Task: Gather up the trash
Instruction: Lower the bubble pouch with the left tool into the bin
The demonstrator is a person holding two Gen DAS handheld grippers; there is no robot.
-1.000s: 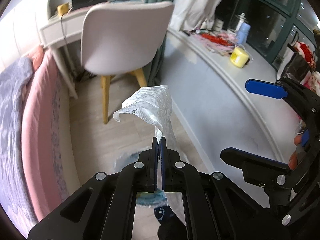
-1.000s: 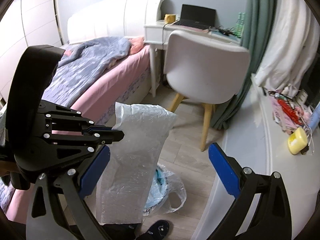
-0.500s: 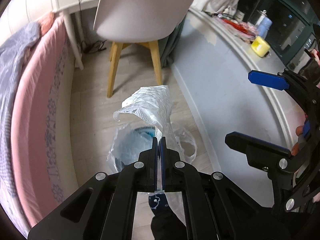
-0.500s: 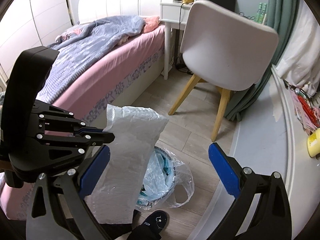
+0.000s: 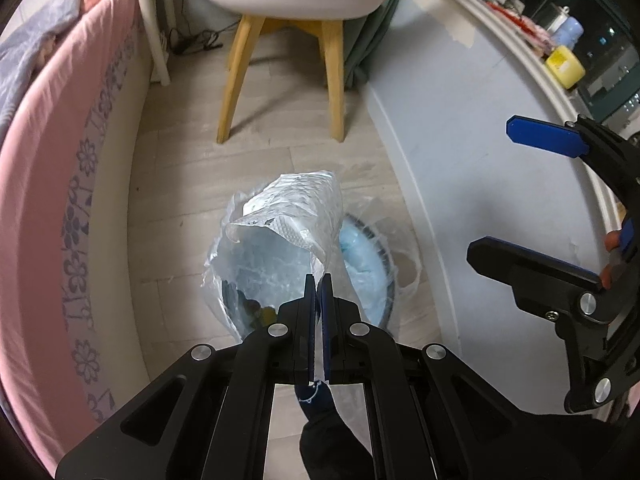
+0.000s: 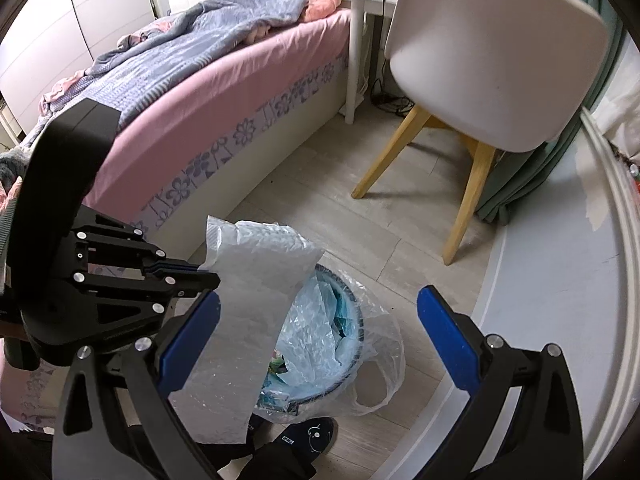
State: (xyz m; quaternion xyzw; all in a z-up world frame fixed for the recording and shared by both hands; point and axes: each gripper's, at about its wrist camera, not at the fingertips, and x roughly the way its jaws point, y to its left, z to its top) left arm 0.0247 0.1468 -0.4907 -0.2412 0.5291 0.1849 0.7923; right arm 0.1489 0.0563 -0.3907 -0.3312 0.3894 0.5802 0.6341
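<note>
- Left claw (image 5: pixel 318 280), black with blue pads, is clenched on a thin edge of the wrap (image 5: pixel 298 210), a crinkly translucent bubble sheet curling open at its top.
- Right claw (image 6: pixel 320 312) stands released, blue pads wide apart with nothing between them.
- From the right wrist view the wrap hangs as a long dimpled sheet at 9 o'clock of the bin (image 6: pixel 340 344), covering part of its rim.
- Bin is round and dark-rimmed, lined with a loose clear bag (image 6: pixel 380 360) whose handles spill onto the pale plank floor (image 6: pixel 320 208).
- Contents are crumpled bluish plastic, otherwise hard to make out.
- At 6 o'clock, a dark slipper (image 6: pixel 308 438), partly cut off.
</note>
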